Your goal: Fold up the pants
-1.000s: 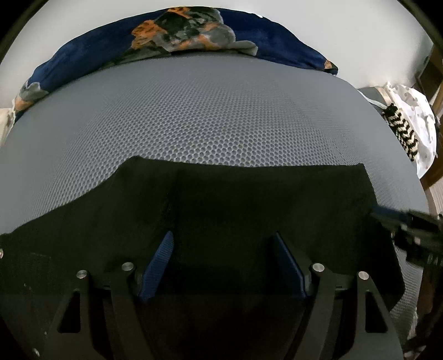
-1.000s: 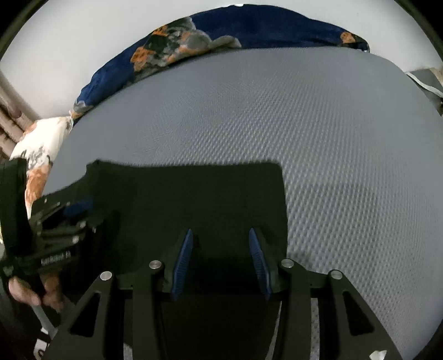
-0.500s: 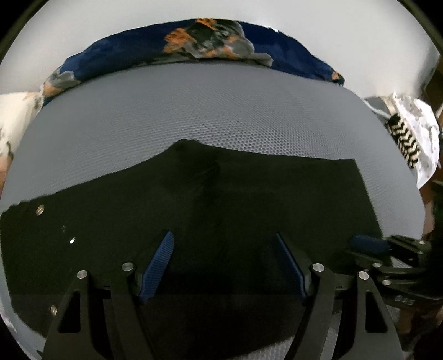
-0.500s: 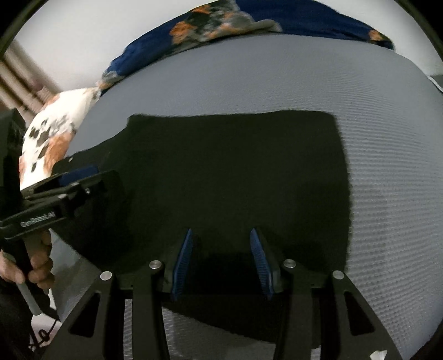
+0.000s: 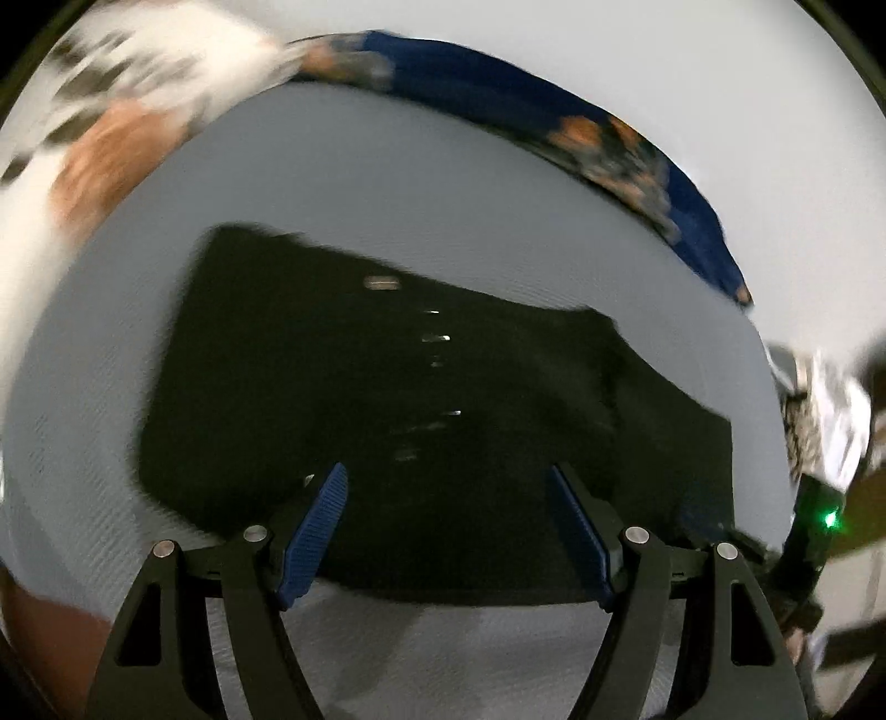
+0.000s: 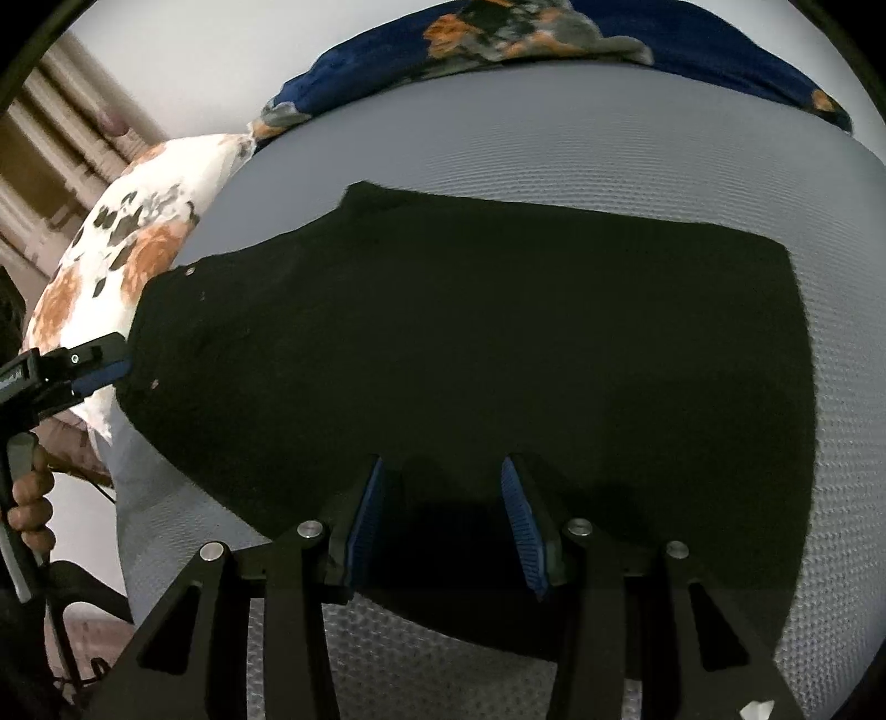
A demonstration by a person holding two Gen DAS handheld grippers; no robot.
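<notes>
Black pants point(image 6: 470, 354) lie flat on the grey mesh mattress point(image 6: 554, 149), folded lengthwise, with the waist and its small metal studs toward the left. My right gripper point(image 6: 446, 498) hovers open over the near edge of the cloth, nothing pinched between its blue pads. In the blurred left wrist view the pants point(image 5: 421, 387) lie slanted, and my left gripper point(image 5: 448, 498) stands wide open above their near edge. The right wrist view shows the left gripper point(image 6: 83, 376) at the waist end, held by a hand point(image 6: 27, 498). The right gripper's body point(image 5: 814, 526), with a green light, sits at the right edge.
A dark blue flowered blanket point(image 6: 554, 33) lies along the far side of the mattress. A white and orange flowered pillow point(image 6: 127, 243) sits at the left end, with curtains point(image 6: 61, 122) behind it. Patterned cloth point(image 5: 819, 404) shows blurred at the right.
My left gripper has swung fast leftward to the waist end and rolled, so its view is tilted and blurred. The right gripper has drawn back, and more of the pants shows.
</notes>
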